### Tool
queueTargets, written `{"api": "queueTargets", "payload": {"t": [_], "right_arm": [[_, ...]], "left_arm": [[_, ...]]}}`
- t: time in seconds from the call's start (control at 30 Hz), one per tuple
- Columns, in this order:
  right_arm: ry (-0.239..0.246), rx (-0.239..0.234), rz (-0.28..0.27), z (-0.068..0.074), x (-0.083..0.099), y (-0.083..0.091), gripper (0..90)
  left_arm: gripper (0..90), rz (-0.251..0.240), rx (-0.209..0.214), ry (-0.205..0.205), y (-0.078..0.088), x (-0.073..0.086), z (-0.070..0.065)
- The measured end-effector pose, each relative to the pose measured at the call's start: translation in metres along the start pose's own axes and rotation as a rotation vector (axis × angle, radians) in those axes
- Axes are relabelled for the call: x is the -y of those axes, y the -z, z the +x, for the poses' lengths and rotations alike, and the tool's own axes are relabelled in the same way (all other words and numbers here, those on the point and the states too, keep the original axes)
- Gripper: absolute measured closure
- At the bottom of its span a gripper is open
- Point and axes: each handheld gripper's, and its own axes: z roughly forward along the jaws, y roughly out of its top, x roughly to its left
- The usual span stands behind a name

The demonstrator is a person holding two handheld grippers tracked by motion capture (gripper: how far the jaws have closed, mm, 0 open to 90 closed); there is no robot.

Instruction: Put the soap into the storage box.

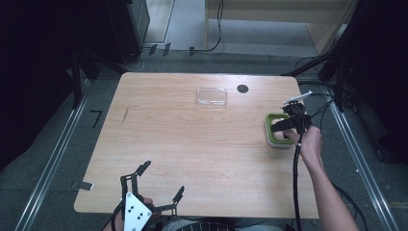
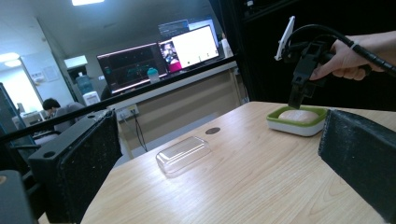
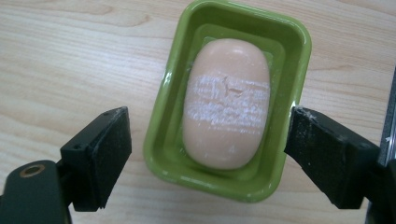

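Soap-dish work looks to us like the job in hand: the soap lies flat in the green dish, and we judge the placing step done and the release under way, with the clear lid probably the piece left to bring over. Starting from the biggest thing, the table carries the dish near its right edge, the lid well apart from it toward the far side, and a small dark hole just beside the lid. Over the dish we hold the right gripper, pointing down at it; its jaws stand spread, one on each long side of the dish and apart from it, with nothing pinched between them. The soap sits between the two pads as seen from above, but below them, and neither pad touches it; a whitish scuffed band crosses its top. In the left gripper view the right gripper hangs just above the soap, clear of the rim. Our left gripper rests at the near edge of the table, jaws wide open and empty, aimed across the wood toward the lid. The next move, as we judge it, calls for lifting the right gripper straight up so the pads do not catch the dish rim, then going for the lid, which is thin, glossy and likely slippery to grasp.
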Motion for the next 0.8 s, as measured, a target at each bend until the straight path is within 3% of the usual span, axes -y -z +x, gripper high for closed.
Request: {"api": "queueTargets", "payload": {"t": [0.8], "right_arm": [[0.176,-0.011,0.1,0.016,0.043,0.041,13.5]], "left_arm": [[0.0,-0.001,0.001,-0.001,0.0,0.0,0.0]]}}
